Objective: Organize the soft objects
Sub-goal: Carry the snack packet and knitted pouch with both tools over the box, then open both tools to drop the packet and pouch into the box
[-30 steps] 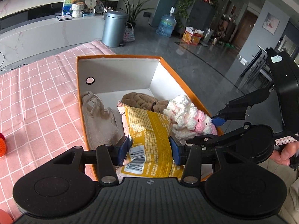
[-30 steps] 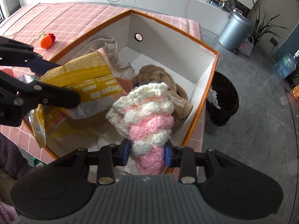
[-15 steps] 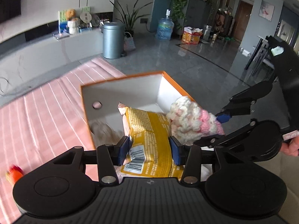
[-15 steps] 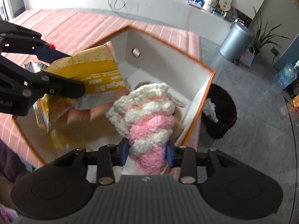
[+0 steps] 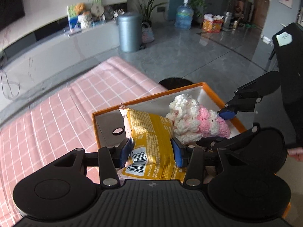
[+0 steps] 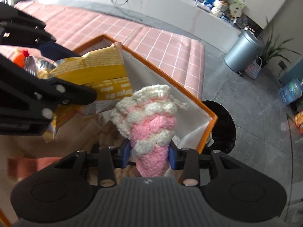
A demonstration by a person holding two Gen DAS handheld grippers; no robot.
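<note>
- Between the left gripper (image 5: pixel 152 152) pads, a yellow snack bag (image 5: pixel 151 141) is being gripped; the right gripper (image 6: pixel 149 156) is clamping a pink-and-white knitted toy (image 6: pixel 151 124).
- Both are now rising above the orange box (image 5: pixel 212 91), having sat inside it a second ago, suggesting removal for sorting.
- Bag is looking crinkled; toy chunky, drooping.

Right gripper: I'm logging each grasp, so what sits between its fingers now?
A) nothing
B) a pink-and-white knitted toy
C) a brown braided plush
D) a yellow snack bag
B: the right gripper has its fingers closed on the pink-and-white knitted toy, above the orange box.
</note>
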